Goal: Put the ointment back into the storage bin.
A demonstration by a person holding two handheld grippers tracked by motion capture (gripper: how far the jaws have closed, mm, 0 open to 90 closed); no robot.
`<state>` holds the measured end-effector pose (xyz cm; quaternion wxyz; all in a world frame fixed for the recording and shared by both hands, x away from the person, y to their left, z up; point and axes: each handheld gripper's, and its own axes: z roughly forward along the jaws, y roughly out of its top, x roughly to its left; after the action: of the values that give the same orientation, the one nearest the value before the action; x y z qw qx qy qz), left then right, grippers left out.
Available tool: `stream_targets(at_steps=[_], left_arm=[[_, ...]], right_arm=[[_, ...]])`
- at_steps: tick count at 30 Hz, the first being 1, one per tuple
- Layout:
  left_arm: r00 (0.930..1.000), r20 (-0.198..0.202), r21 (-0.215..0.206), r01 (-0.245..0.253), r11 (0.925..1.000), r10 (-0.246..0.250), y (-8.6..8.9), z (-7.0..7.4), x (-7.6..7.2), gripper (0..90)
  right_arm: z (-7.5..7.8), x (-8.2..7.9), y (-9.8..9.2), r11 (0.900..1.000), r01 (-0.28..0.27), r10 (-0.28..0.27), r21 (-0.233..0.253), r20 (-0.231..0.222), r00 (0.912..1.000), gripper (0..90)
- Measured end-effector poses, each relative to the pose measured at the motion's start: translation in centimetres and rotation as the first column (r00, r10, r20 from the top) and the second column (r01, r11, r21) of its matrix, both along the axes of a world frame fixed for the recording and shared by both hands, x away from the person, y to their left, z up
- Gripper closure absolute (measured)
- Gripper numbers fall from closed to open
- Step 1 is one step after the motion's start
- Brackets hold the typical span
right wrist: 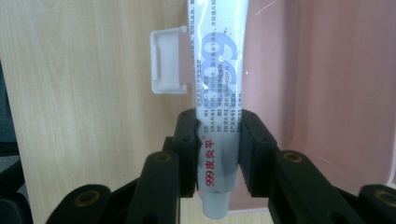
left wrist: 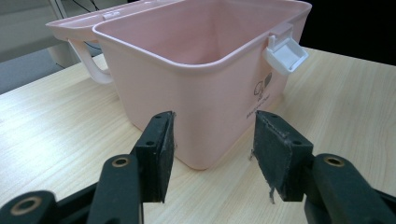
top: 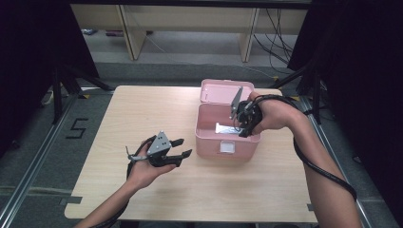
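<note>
Clamping a white ointment tube between its two black jaws, the right gripper holds it near the capped end, with the cap poking out below the pads at six o'clock and the printed body running up to twelve o'clock in the right gripper view. Red lettering reading 999 sits between the pads. Behind the tube lies the inside of a pink plastic box, and the box's white latch shows at about ten o'clock against the wooden table.

In the high view the right gripper hangs over the open box, the tube pale inside it, and the right hand comes in from three o'clock. The box lid is folded back at twelve o'clock.

The left gripper has its jaws apart with nothing between them, pointed at the box's near corner just beyond the pads; the latch stands at two o'clock. From above, this gripper rests in the left hand at nine o'clock of the box, near it but apart.
</note>
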<state>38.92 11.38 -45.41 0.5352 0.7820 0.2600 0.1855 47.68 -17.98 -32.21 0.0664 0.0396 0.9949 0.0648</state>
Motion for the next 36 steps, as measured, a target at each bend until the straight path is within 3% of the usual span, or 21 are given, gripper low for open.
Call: stream_targets(at_steps=[3, 6, 7, 8, 11, 15, 17, 18, 19, 20, 21, 23, 25, 36], left_arm=[[1.0, 0.002, 0.002, 0.002, 1.0, -0.002, 0.1, 0.0, 0.0, 48.0], [1.0, 0.001, 0.001, 0.001, 1.0, -0.001, 0.1, 0.0, 0.0, 48.0], [1.0, 0.001, 0.001, 0.001, 1.0, -0.001, 0.2, 0.0, 0.0, 48.0], [1.0, -0.003, -0.001, -0.003, 1.0, 0.003, 0.2, 0.0, 0.0, 48.0], [1.0, -0.004, 0.0, -0.006, 1.0, 0.006, 0.2, 0.0, 0.0, 48.0], [1.0, -0.002, -0.006, -0.004, 1.0, 0.004, 0.2, 0.0, 0.0, 48.0], [1.0, -0.003, 0.0, -0.005, 1.0, 0.005, 0.2, 0.0, 0.0, 48.0], [1.0, -0.002, -0.004, -0.003, 1.0, 0.003, 0.2, 0.0, 0.0, 48.0], [1.0, -0.002, -0.01, 0.001, 0.9999, -0.001, 0.2, -0.1, 0.1, 48.0], [1.0, -0.001, -0.009, 0.0, 1.0, 0.0, 0.2, -0.1, 0.1, 48.0], [1.0, -0.001, -0.009, -0.001, 1.0, 0.001, 0.3, -0.1, 0.1, 48.0], [1.0, -0.003, 0.0, -0.007, 1.0, 0.007, 0.3, 0.0, 0.0, 48.0], [1.0, -0.003, 0.0, -0.007, 1.0, 0.007, 0.3, 0.0, 0.0, 48.0], [1.0, -0.003, 0.001, -0.003, 1.0, 0.003, 0.2, 0.0, 0.0, 47.9]], right_arm=[[0.1, 0.0, 0.1, 0.999, 0.031, -0.031, -0.014, -0.009, 0.9995, 71.9], [0.1, 0.4, 0.2, 1.0, 0.004, -0.004, -0.006, 0.002, 1.0, 71.9], [0.0, 0.8, 0.2, 0.999, -0.036, 0.036, -0.008, 0.006, 0.9993, 71.9], [0.1, 0.7, 0.2, 1.0, 0.005, -0.005, -0.011, 0.002, 1.0, 71.9], [0.1, 0.8, 0.3, 0.999, 0.037, -0.037, -0.029, -0.007, 0.9993, 71.9], [-0.2, 1.2, 0.4, 0.999, 0.015, -0.016, -0.032, -0.01, 0.9998, 71.9], [-0.4, 1.6, 0.5, 0.999, -0.031, 0.031, -0.027, -0.007, 0.9995, 71.9], [-0.5, 1.5, 0.5, 1.0, -0.012, 0.012, -0.026, -0.006, 0.9999, 71.9], [-0.7, 1.7, 0.4, 0.999, -0.033, 0.033, -0.023, 0.003, 0.9994, 71.9], [-0.7, 1.6, 0.5, 0.999, 0.004, -0.004, -0.036, -0.004, 1.0, 71.9], [-0.7, 1.6, 0.5, 0.999, 0.007, -0.008, -0.038, -0.015, 0.9999, 71.9], [-0.9, 1.9, 0.5, 0.999, -0.026, 0.026, -0.027, -0.009, 0.9996, 71.9], [-1.0, 1.8, 0.5, 0.999, 0.01, -0.01, -0.043, -0.013, 0.9999, 71.9], [-2.1, 2.5, 0.2, 0.999, -0.005, 0.003, -0.051, -0.026, 0.9996, 71.9]])
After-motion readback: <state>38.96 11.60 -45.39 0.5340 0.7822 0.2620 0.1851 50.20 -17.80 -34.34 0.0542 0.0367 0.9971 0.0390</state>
